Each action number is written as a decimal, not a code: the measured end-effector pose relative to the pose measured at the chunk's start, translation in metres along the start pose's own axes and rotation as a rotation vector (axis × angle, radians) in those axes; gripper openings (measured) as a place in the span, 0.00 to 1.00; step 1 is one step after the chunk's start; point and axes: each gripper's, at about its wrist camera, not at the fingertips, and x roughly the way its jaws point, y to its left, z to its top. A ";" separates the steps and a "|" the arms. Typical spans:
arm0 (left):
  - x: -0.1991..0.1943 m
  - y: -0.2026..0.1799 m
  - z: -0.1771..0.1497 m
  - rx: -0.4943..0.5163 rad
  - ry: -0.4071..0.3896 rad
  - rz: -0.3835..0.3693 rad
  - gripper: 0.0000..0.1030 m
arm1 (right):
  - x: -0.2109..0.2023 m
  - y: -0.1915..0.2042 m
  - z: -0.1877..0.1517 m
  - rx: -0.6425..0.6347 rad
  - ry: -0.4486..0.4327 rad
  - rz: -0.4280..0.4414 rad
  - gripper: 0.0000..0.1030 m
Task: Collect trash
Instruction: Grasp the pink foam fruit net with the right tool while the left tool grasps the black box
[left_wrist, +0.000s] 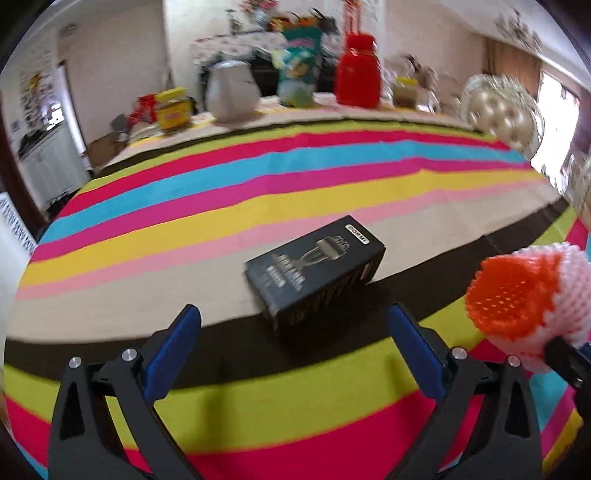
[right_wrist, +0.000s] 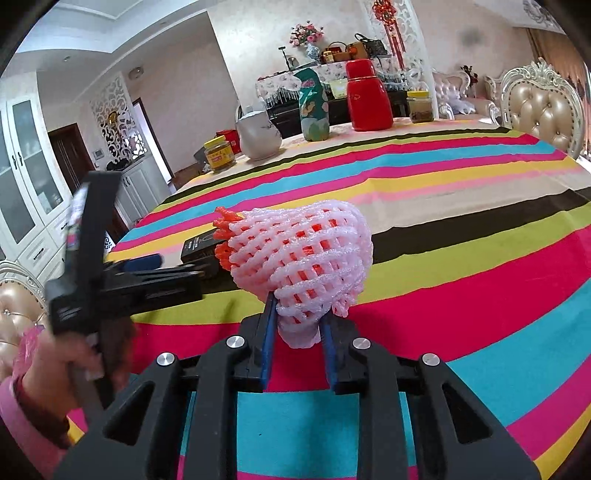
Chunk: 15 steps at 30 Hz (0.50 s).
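Note:
A black cardboard box (left_wrist: 314, 275) lies flat on the striped tablecloth (left_wrist: 258, 206), just ahead of my left gripper (left_wrist: 295, 325), which is open and empty with the box between and beyond its fingertips. My right gripper (right_wrist: 301, 314) is shut on a pink and orange foam fruit net (right_wrist: 303, 251), holding it above the cloth. The net also shows at the right edge of the left wrist view (left_wrist: 528, 295). In the right wrist view the box (right_wrist: 201, 247) is partly hidden behind the net and the left gripper (right_wrist: 147, 264).
At the table's far edge stand a white jug (right_wrist: 258, 134), a yellow-lidded jar (right_wrist: 219, 153), a green bag (right_wrist: 314, 107), a red flask (right_wrist: 367, 96) and a glass jar (right_wrist: 421, 107). A padded chair (right_wrist: 543, 107) stands at the right. The person's hand (right_wrist: 74, 354) is at the left.

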 end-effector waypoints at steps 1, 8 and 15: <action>0.006 -0.002 0.002 0.021 0.008 -0.011 0.95 | 0.001 -0.001 0.001 0.003 0.001 0.000 0.22; 0.035 -0.016 0.019 0.119 0.035 -0.029 0.94 | 0.003 -0.009 0.003 0.049 0.001 -0.004 0.22; 0.014 -0.025 0.004 0.092 0.018 -0.077 0.41 | 0.002 -0.006 0.002 0.049 -0.008 -0.013 0.22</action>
